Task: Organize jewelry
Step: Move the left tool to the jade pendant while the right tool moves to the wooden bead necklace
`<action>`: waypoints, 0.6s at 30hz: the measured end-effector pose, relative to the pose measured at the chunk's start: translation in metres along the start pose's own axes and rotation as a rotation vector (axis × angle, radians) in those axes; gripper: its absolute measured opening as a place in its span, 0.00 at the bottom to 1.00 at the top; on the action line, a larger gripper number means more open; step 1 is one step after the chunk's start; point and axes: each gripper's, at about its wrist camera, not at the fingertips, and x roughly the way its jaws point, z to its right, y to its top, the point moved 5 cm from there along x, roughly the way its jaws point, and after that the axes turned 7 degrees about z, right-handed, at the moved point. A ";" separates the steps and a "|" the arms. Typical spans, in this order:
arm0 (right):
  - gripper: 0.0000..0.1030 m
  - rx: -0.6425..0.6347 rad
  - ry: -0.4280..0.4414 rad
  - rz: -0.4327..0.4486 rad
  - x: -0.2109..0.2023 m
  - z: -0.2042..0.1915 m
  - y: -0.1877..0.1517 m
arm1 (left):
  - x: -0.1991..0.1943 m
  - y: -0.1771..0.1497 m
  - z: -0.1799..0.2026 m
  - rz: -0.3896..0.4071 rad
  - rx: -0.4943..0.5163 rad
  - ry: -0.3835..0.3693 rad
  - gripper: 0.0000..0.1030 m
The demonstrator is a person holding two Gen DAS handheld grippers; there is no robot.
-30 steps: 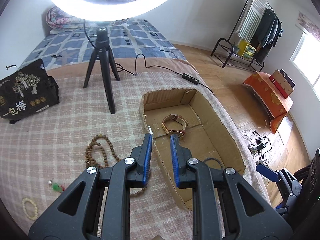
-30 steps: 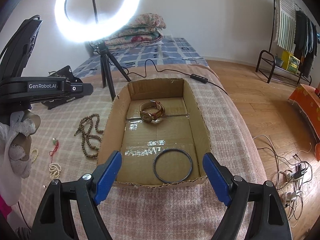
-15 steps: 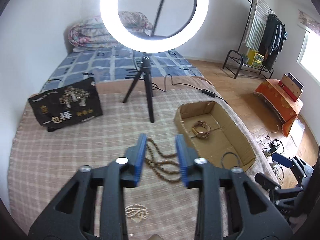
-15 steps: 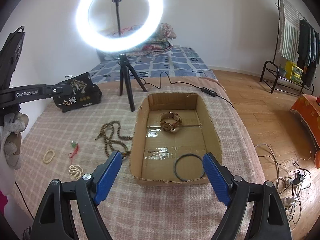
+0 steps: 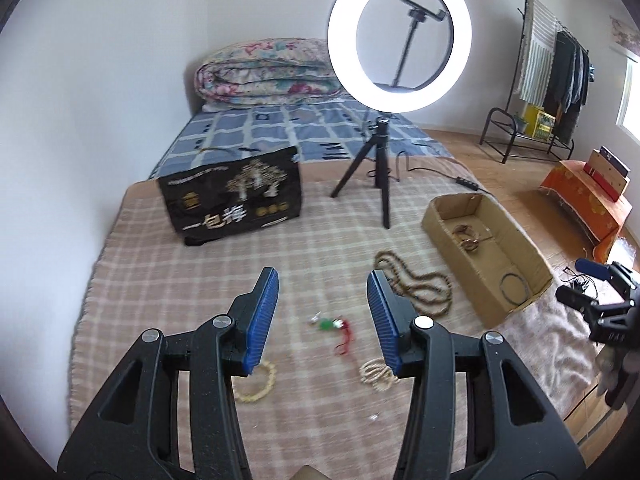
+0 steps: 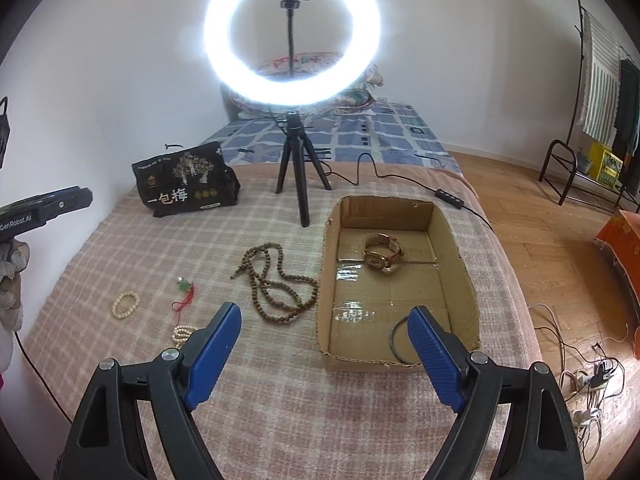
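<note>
Both tongs stand open and hold nothing. Our left gripper (image 5: pixel 323 312) has spread its jaws much wider than a second ago, when they were nearly together over the cardboard box (image 6: pixel 460 276), and it has pulled back and swung left across the blanket (image 5: pixel 168 280). We judge the drop of the watch (image 6: pixel 381 251) finished, with this hand now lining up for the next piece.

Nearest to it, between and just beyond the blue pads, lies the green charm with red cord (image 5: pixel 334 330). One pale bead bracelet (image 5: pixel 256 382) sits partly under the left pad and a second pale bracelet (image 5: pixel 376 372) lies by the right pad. Further on, the long brown bead necklace (image 5: pixel 416 284) lies loose, just beside the box wall.

Our right gripper (image 6: pixel 324 350) has backed away from the box over the same second, so more of the bed is in view. It hovers near the box's front edge with jaws wide.

This right view looks down into the box and shows the watch resting toward the far end and the thin black ring (image 6: pixel 398 340) at the near end, part hidden by the right pad. From the left view the box is seen side-on and blurred, so its contents are faint. The left view, though, shows the small pieces close up, and the right gripper's tip at the frame edge.

Beyond stand the black bag (image 6: pixel 188 192) and the ring light on its tripod (image 6: pixel 292 40).
</note>
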 end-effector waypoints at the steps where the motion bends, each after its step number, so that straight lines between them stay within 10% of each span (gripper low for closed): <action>1: 0.86 -0.006 0.003 -0.001 0.001 -0.003 0.000 | -0.003 -0.005 -0.010 -0.005 -0.013 0.009 0.46; 18: 0.87 -0.069 0.060 -0.077 0.054 -0.045 0.000 | 0.009 -0.089 -0.086 -0.147 -0.135 0.064 0.46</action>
